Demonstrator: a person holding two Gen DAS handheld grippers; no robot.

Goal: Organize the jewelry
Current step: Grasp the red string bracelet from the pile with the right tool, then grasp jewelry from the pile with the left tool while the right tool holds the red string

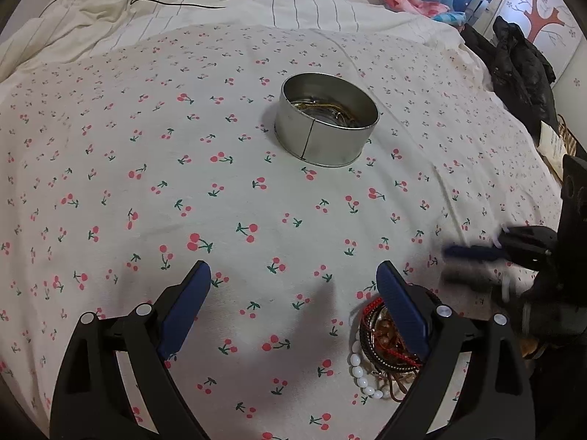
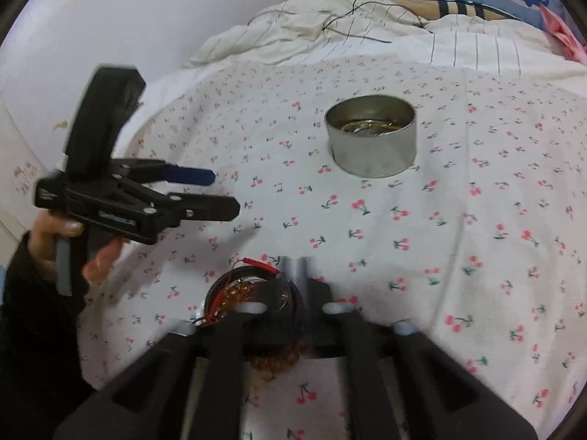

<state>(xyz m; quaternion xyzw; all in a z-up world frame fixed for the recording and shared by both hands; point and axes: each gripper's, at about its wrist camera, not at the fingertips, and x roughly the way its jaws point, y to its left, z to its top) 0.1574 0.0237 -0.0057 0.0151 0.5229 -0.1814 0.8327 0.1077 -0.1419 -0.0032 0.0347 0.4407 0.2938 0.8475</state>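
- Left gripper: found wide open, nothing between the blue pads. It is held low over the cherry-print sheet. In the right wrist view it is seen from the side, raised clear of the bedding, with the person's left hand on the trigger grip.
- Jewelry pile: a tangle of dark bangles, red cord, amber beads and a white bead bracelet is lying on the sheet, partly under the left gripper's right-hand finger.
- Round metal tin: standing upright in the middle of the sheet, well apart from the pile. Some gold-coloured chain or bangles are already lying in its bottom.
- Right gripper: positioned directly over the pile and blurred. The fingertips appear drawn close together, but whether anything is gripped cannot be told.
- Step judged in hand: one piece is to be picked from the pile for transfer to the tin.
- Recommended practice: a single bangle or strand should be taken at an exposed edge rather than the whole tangle. The lift should be made slowly so snagged cords can be noticed. Release should be made only once the piece is low inside the tin's rim.
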